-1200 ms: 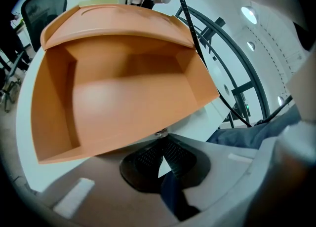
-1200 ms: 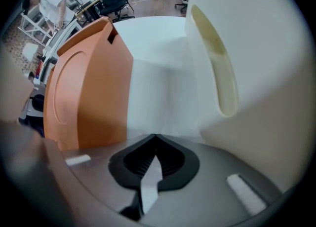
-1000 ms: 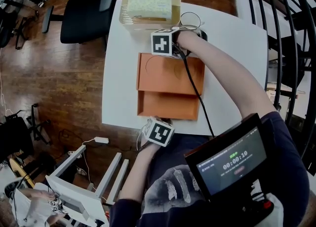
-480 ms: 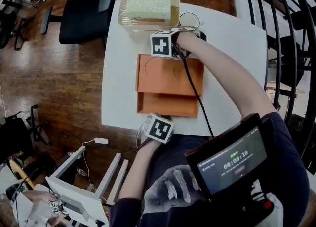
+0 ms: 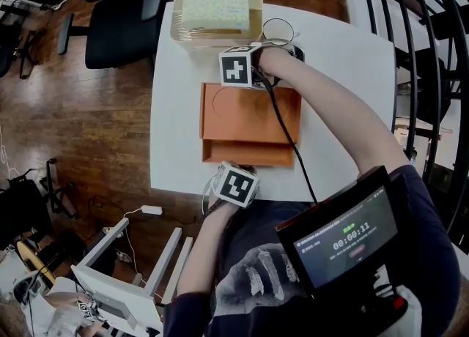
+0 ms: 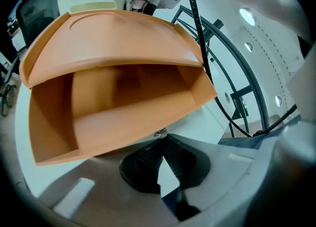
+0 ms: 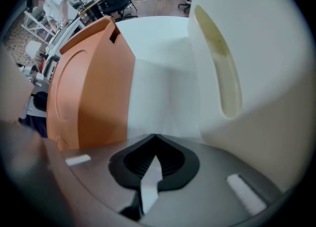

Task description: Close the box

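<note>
On the white table (image 5: 176,116) lies an orange box. Its lid (image 5: 249,112) covers most of the base (image 5: 245,154), leaving only a narrow front strip showing. The left gripper view looks into the box's open mouth (image 6: 123,107), with the lid (image 6: 113,38) raised at a slant above it. My left gripper (image 6: 159,136) is shut, its tips against the base's near front edge. It shows at the near table edge in the head view, left gripper (image 5: 237,178). My right gripper (image 5: 233,72) is at the box's far edge, shut and holding nothing, right gripper (image 7: 155,139), with the box (image 7: 91,88) to its left.
Just beyond the box stands a cream basket (image 5: 183,31) holding a tissue pack (image 5: 216,6); its wall (image 7: 237,63) is close on the right gripper's right. A black cable (image 5: 282,119) crosses the lid. A black office chair (image 5: 121,17) and a dark railing (image 5: 432,50) flank the table.
My left gripper has moved away from me against the box's front. The visible strip of the base has become narrower under the lid. The right gripper has stayed at the far edge.
</note>
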Tool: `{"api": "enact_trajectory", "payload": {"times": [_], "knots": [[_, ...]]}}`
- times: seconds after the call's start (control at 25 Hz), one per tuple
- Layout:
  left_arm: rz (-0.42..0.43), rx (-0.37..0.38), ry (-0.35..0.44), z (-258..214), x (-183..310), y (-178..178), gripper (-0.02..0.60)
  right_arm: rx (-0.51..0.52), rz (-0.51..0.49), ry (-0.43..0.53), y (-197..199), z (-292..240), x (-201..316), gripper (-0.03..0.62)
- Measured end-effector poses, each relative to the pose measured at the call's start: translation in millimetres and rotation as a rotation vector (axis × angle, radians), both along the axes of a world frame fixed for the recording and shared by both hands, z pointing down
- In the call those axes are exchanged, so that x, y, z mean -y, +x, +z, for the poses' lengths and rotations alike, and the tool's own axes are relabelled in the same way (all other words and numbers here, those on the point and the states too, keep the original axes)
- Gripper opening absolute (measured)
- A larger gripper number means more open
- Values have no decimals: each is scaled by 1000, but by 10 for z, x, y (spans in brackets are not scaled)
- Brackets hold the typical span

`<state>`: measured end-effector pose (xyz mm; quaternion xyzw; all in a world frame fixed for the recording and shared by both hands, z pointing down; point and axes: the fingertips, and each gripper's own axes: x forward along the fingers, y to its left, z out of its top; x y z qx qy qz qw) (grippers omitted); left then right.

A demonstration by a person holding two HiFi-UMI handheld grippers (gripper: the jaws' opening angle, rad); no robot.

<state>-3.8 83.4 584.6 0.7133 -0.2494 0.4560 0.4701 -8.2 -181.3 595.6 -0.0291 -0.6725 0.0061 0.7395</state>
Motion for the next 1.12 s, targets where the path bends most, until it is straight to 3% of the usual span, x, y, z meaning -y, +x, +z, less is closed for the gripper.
{"api": "enact_trajectory", "payload": {"times": [0.32,1.12], "knots": [[3,-22,7,1,77,44,14,0,-7,-13,-6,5,-12,6],[10,2,63,-41,419,54,14,11,1,-27,17,-4,-28,6]]}}
